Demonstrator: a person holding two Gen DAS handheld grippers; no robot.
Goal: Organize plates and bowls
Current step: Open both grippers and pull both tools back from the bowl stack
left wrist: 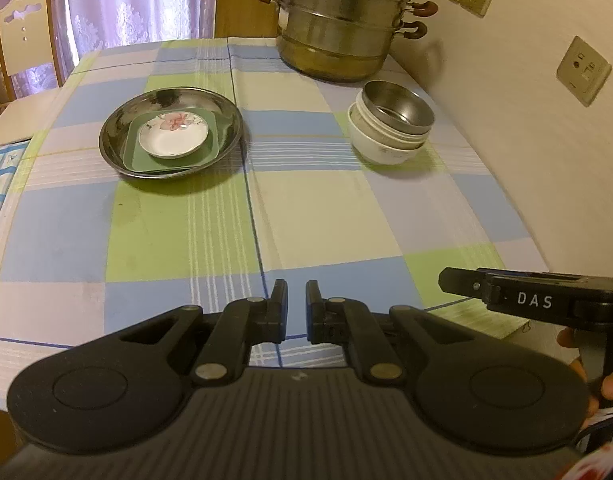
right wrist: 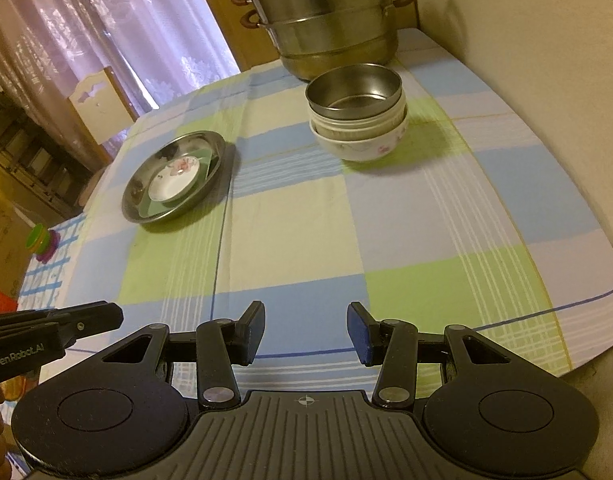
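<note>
A steel plate (left wrist: 118,136) at left-centre holds a green square plate (left wrist: 214,148), and a small white flowered dish (left wrist: 172,136) rests on that. The same stack shows in the right wrist view (right wrist: 136,200). At right a steel bowl (left wrist: 398,108) sits nested in white bowls (left wrist: 382,152), also in the right wrist view (right wrist: 354,88). My left gripper (left wrist: 296,304) is nearly shut and empty over the near table edge. My right gripper (right wrist: 306,330) is open and empty, also near the front edge, far from both stacks.
A tall steel steamer pot (left wrist: 338,20) stands at the back of the checked tablecloth (left wrist: 306,208), just behind the bowls. A wall with sockets (left wrist: 582,70) runs along the right. A chair (left wrist: 26,36) and curtains are at the far left.
</note>
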